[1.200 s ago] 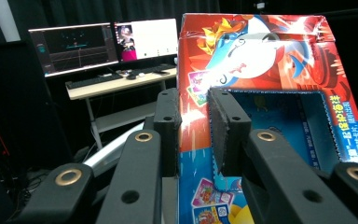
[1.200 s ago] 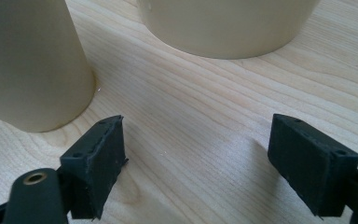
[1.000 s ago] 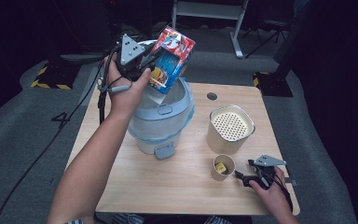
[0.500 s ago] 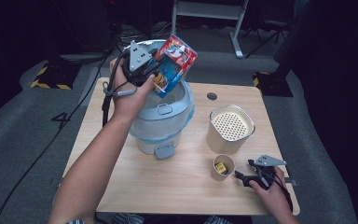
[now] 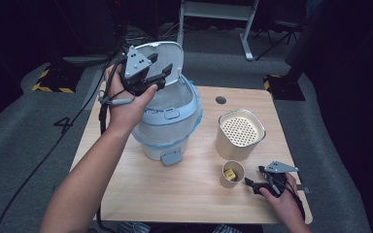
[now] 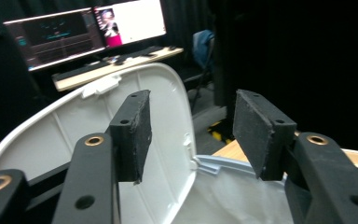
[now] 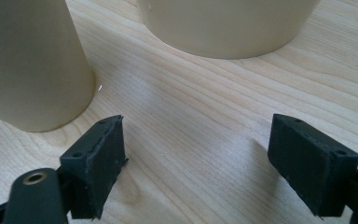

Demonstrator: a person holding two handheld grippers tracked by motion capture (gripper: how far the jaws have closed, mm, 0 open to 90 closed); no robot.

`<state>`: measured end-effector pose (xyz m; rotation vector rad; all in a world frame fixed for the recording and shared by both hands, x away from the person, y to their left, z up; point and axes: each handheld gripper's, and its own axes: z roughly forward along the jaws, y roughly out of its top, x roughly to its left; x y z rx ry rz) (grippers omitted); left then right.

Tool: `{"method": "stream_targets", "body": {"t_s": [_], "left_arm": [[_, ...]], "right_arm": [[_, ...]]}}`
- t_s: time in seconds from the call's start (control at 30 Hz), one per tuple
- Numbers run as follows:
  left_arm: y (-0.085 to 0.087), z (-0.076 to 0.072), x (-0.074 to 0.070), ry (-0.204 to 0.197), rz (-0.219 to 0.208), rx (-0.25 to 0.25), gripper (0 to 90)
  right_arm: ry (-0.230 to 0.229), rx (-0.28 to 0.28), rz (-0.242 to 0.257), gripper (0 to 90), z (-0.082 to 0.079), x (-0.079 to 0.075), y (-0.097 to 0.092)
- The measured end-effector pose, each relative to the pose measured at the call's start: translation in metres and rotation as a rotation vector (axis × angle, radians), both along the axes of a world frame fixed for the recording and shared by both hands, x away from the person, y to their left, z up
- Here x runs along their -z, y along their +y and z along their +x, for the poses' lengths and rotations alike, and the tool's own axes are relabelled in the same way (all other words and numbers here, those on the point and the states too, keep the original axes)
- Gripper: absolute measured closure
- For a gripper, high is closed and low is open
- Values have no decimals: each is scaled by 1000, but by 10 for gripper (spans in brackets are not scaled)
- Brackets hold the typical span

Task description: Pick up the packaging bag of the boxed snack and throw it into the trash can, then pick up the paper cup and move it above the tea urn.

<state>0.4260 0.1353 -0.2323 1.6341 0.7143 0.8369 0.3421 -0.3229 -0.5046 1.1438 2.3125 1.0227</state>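
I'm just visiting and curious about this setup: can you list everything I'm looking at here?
Light wooden table: one, centre.
White-and-grey plastic bin with lid up: one, table's left-middle.
Cream canister with perforated top: one, right of bin.
Small beige cup holding something yellow: one, before the canister.
Monitors on a desk: two, lit, background.
Left gripper: black, jaws just opened, empty, over the bin.
Right gripper: black, open, low by the cup.

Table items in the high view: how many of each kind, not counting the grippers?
Pale blue-grey plastic bin with white flip lid raised: 1
Cream canister with perforated top: 1
Small cream cup holding a small yellow thing: 1
Total: 3
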Motion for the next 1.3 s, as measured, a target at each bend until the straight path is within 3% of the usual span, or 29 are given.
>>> {"method": "stream_targets", "body": {"t_s": [0.17,0.5,0.77,1.3], "left_arm": [[12,-15,-7,20,-11,65,424],[29,-41,0,53,40,144,397],[38,-53,23,93,55,159,397],[55,-95,72,188,82,231,399]], "right_arm": [[0,0,0,191,0,0,0],[0,0,0,191,0,0,0],[0,0,0,191,0,0,0],[1,0,-1,192,0,0,0]]}}
